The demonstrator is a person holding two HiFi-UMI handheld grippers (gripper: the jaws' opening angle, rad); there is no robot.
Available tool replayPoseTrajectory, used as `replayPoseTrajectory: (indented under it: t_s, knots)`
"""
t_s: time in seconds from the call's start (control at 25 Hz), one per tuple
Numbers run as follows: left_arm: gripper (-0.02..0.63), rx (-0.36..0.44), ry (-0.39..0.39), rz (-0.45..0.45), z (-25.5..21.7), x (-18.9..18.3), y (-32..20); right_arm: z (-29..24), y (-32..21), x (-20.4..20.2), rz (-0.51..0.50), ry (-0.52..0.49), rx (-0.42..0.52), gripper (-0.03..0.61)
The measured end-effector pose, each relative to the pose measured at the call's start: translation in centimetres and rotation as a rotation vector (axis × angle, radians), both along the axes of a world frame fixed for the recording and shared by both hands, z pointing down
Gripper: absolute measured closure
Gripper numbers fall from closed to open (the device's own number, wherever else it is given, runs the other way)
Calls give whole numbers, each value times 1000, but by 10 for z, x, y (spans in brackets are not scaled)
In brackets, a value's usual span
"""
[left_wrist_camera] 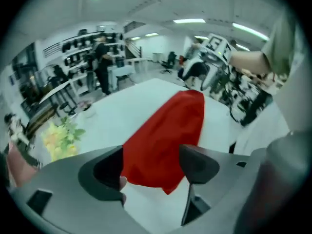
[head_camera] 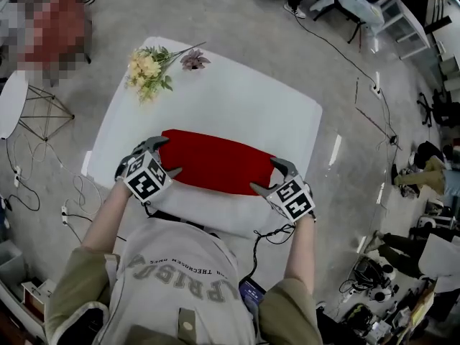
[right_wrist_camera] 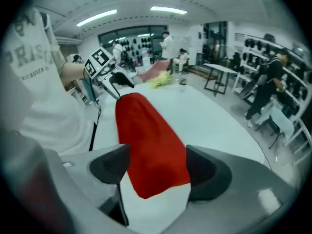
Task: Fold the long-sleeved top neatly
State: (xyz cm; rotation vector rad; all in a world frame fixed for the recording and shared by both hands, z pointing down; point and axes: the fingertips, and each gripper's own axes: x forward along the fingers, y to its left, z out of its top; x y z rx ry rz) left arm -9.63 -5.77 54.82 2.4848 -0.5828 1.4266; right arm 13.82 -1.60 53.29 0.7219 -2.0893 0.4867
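Lying flat, red top (head_camera: 215,162), sweatshirt (head_camera: 172,282) lettering blurred

Beyond the red top (head_camera: 215,162) the desk (head_camera: 287,113) lies bare, with free room to pass there; only the flowers (head_camera: 149,70) at its far left corner stand in the way.

Left gripper (left_wrist_camera: 153,168) with its jaws apart, the near end of the folded red top (left_wrist_camera: 168,126) lying between them on the white table (left_wrist_camera: 122,108). Yellow flowers (left_wrist_camera: 58,138) lay at left; the right gripper (left_wrist_camera: 202,82) stood, blurred, at the top's far end.
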Motion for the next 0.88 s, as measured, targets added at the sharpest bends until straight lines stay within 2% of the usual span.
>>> replayPoseTrajectory:
  t_s: [0.08, 0.16, 0.24, 0.36, 0.6, 0.68, 0.8, 0.88]
  knots:
    - [249, -8, -119, 146, 27, 3, 32, 28, 28, -17, -114, 93, -66, 227]
    - [239, -9, -182, 194, 49, -4, 44, 59, 45, -10, -176, 211, -105, 227]
    - [236, -12, -184, 203, 60, -8, 46, 77, 52, -1, -192, 261, -118, 227]
    - [229, -18, -161, 208, 72, -14, 43, 87, 52, 1, -196, 260, -127, 227]
    - [221, -41, -109, 187, 73, -16, 43, 85, 52, -3, -184, 200, -108, 227]
    - [212, -18, -74, 164, 55, -15, 45, 58, 48, -7, -111, 120, -36, 226]
    - [212, 84, 11, 134, 21, -3, 43, 9, 33, -16, 22, -48, 137, 225]
    - [212, 106, 46, 154, 13, 20, 48, 2, 30, -43, 11, -108, 174, 225]
